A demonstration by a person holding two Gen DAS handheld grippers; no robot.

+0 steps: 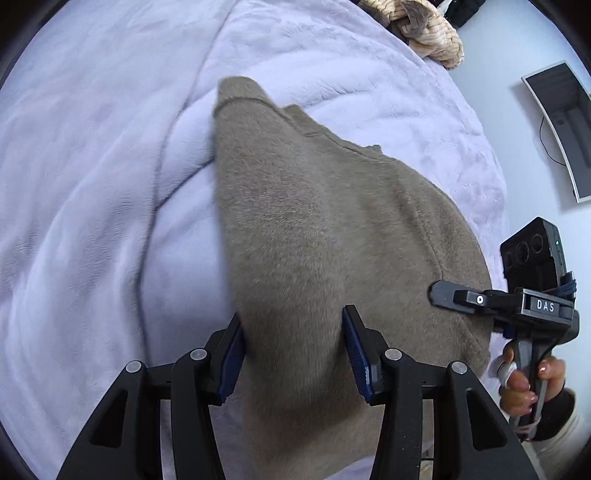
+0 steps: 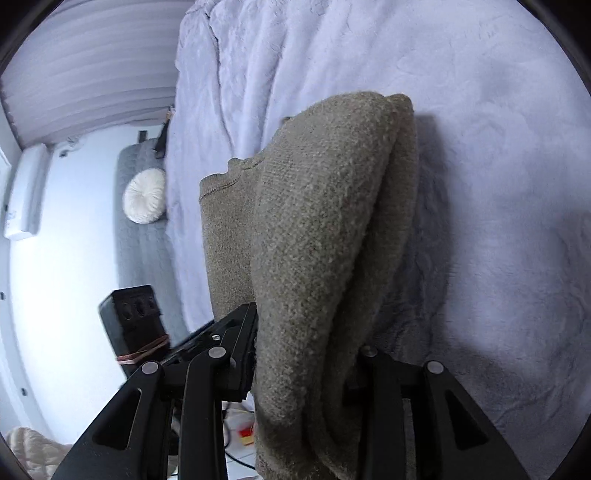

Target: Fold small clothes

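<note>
A bed (image 1: 92, 155) covered in a pale lilac plush blanket is filling most of both views, its folds running away toward the far edge. On it, a taupe fuzzy sweater (image 1: 332, 229) is lying along the bed's right-hand side in the left wrist view, its narrow end pointing toward the far edge and its wide end coming back toward the near edge. The left gripper (image 1: 295, 350) is straddling that near end, its blue-padded jaws standing on either side of a raised hump of the knit and grasping it. In the right wrist view the same sweater (image 2: 325, 240) is hanging doubled in thick folds between the jaws of the right gripper (image 2: 306, 354), which are clenching the bundled knit; the right-hand jaw is mostly buried behind the cloth. Seen from the left wrist camera, the right gripper (image 1: 509, 299) is reaching over the sweater's right edge, a hand (image 1: 524, 380) in a dark cuff holding its grip. A heap of cream and brown knitwear (image 1: 417, 26) is sitting at the bed's far right corner. A round cream cushion (image 2: 144, 195) is resting on a grey seat beside the bed.
</note>
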